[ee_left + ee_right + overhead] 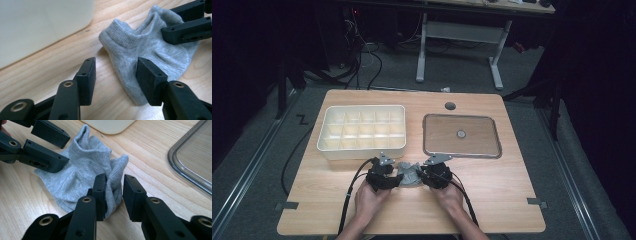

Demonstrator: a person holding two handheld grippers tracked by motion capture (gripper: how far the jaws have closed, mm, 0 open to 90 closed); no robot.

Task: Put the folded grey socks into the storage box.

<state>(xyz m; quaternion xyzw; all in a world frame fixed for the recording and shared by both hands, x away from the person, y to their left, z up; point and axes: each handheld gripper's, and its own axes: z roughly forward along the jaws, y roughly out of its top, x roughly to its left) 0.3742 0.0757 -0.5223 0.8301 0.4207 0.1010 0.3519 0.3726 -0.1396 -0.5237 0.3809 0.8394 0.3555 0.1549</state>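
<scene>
**Two grippers close in on a crumpled grey sock**

Toward the desk's left edge and back from the hands, a white compartment tray (362, 131) stands with its cells bare, a likely home for folded items, which would explain why the work happens just in front of it. The left gripper (116, 75) rests low near the front edge with its jaws moderately wide; one pad (147, 77) lies on the sock's (147, 47) edge, the other on bare wood, so nothing is pinched yet. The sock sits bunched between the two tools, near the middle of the front edge. The right gripper (115, 192) has its jaws narrowed around a raised fold; whether they truly press the fabric I cannot tell. Toward the right edge lies a clear flat lid (462, 135), out of the way.
</scene>
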